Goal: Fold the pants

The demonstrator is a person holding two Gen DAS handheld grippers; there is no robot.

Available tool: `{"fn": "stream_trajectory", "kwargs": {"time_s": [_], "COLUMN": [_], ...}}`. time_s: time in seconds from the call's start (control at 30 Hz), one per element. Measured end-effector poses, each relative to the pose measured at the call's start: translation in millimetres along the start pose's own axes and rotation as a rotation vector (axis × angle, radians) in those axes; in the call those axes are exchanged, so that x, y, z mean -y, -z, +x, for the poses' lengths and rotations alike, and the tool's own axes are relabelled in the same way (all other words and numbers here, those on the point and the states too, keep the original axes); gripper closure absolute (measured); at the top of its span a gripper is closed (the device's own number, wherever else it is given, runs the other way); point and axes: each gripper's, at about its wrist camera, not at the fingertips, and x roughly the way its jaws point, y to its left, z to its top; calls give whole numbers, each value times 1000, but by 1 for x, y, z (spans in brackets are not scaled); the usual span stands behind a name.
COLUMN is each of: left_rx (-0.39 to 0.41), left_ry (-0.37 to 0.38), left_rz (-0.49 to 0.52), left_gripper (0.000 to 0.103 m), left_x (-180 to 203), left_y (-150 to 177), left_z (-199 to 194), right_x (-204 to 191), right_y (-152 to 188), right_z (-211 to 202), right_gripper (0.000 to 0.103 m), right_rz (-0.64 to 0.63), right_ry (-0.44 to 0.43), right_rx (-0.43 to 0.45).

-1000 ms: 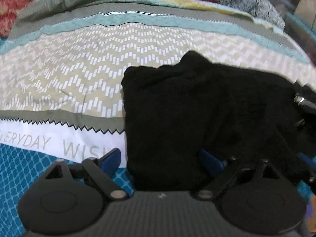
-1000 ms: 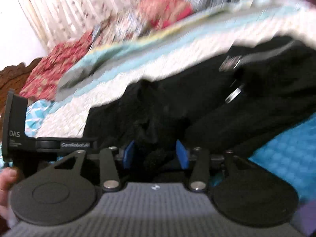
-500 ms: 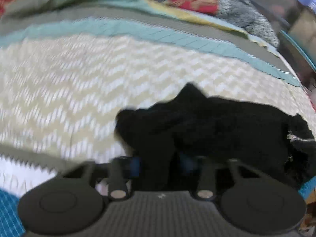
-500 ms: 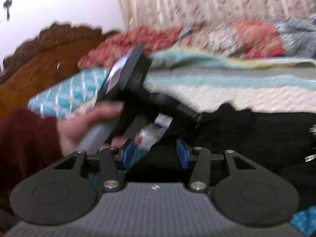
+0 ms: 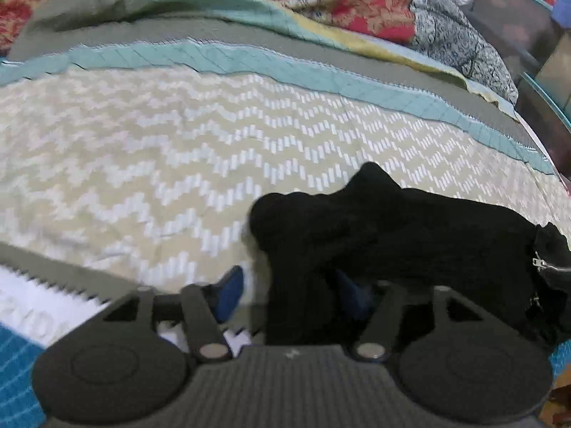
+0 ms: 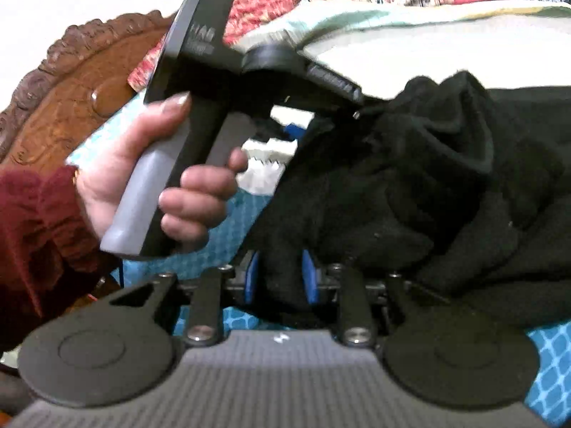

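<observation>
The black pants (image 5: 410,235) are bunched on the bed's zigzag-patterned cover (image 5: 160,164), just ahead of both claws. The left claw (image 5: 289,292) has just been opening: a fold lies between its blue pads, and the left-hand pad (image 5: 228,292) is seen clear of the cloth (the other is half buried). The right claw (image 6: 280,281) is drawn narrow, clamped on a fold of fabric. A hand (image 6: 150,174) in a maroon sleeve (image 6: 32,246) is seen left of it.

Home bedroom: bed under a zigzag-patterned bedspread (image 5: 178,149), carved wooden headboard (image 6: 71,89) at left, floral quilts (image 5: 357,3) piled along the top.
</observation>
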Motion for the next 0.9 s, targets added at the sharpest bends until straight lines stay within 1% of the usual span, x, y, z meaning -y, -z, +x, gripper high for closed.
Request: {"fn": "stream_trajectory", "kwargs": {"time_s": [0.07,0.13,0.2,0.27,0.33,0.37,0.4,0.43,0.47,0.53,0.6,0.73,0.8,0.83,0.87,0.9], "left_rx": [37,62,77,78,67,56,44,26,5,-52,-32,-63,-73,-74,-73,-72], "left_ry": [3,31,80,147,196,210,217,213,200,129,98,49,31,21,8,-7], "left_rz": [-10,-50,-77,-72,-33,-3,29,63,82,112,141,143,132,130,133,137], "left_gripper": [40,41,44,44,45,46,48,50,50,50,49,49,49,49,49,49], "left_x": [-5,-10,-10,-3,8,16,22,28,31,36,41,49,53,53,55,58], "left_y": [6,8,12,19,29,36,42,49,56,68,74,69,67,66,65,65], "left_z": [-18,-33,-47,-55,-60,-60,-58,-54,-50,-34,-30,-30,-31,-33,-34,-37], "right_x": [1,6,13,33,47,53,60,66,74,78,76,72,73,73,72,70], "right_y": [-4,-11,-17,-24,-26,-26,-23,-20,-13,-7,-8,-2,-4,-2,0,1], "right_z": [-17,-32,-43,-54,-53,-47,-41,-34,-32,-34,-35,-45,-48,-56,-63,-73], "right_gripper": [73,72,71,71,71,71,73,74,79,79,79,79,77,76,69,58], "right_rz": [-4,-4,23,66,108,123,139,152,165,190,214,249,272,278,280,281], "right_ry": [3,46,91,111,148,182,219,245,237,211,202,190,180,176,176,183], "right_rx": [60,122,177,213,199,170,130,88,74,103,102,108,127,142,162,188]}}
